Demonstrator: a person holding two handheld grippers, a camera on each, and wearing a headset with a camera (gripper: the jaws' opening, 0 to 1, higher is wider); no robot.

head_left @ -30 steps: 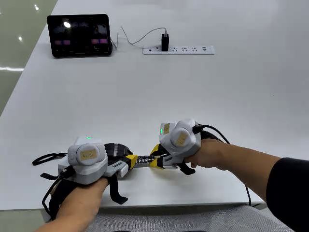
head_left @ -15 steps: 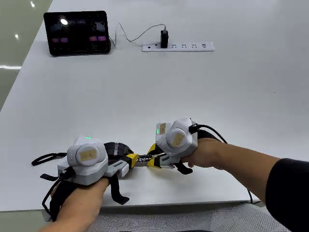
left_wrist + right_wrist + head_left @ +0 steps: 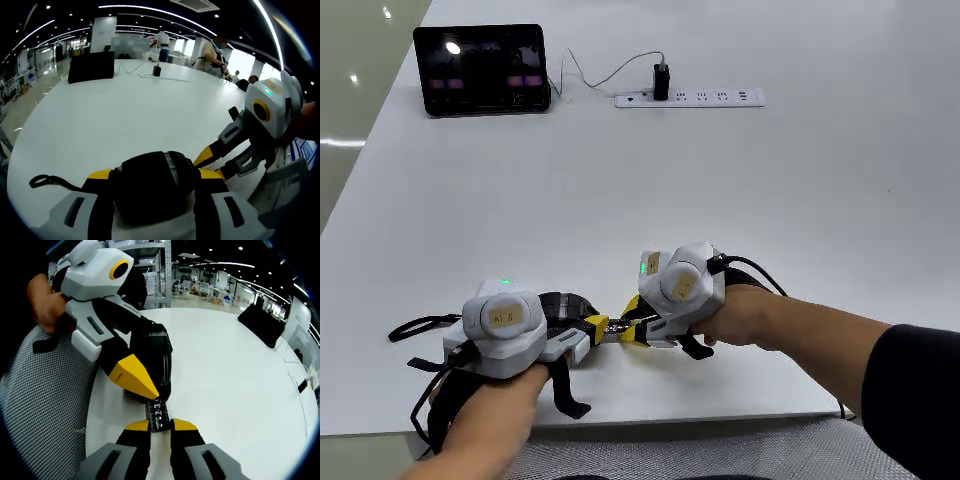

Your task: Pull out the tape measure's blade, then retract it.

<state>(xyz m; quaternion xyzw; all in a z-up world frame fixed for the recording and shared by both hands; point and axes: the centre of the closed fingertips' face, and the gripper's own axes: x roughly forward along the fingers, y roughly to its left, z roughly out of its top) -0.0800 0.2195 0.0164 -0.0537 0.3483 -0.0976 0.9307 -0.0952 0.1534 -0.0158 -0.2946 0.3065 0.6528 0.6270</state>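
A black tape measure (image 3: 564, 306) lies near the front edge of the white table (image 3: 720, 180). My left gripper (image 3: 588, 330) is shut on the case, which sits between its yellow-tipped jaws (image 3: 155, 186). My right gripper (image 3: 631, 329) faces it from the right and is shut on the end of the blade (image 3: 159, 415). A short length of blade with printed numbers shows between the case (image 3: 156, 357) and my right gripper (image 3: 160, 427). The two grippers' tips are almost touching. The right gripper's body (image 3: 267, 107) rises at the right of the left gripper view.
At the far left of the table stands a dark tablet (image 3: 482, 68). A white power strip (image 3: 705, 98) with a black charger (image 3: 662, 80) lies beside it. A black strap (image 3: 415, 326) trails left of the left gripper. A mesh chair seat (image 3: 700, 455) sits below the table's front edge.
My right gripper has moved left toward the case, and the exposed blade between the two grippers has shortened. The left gripper and the case have stayed in place.
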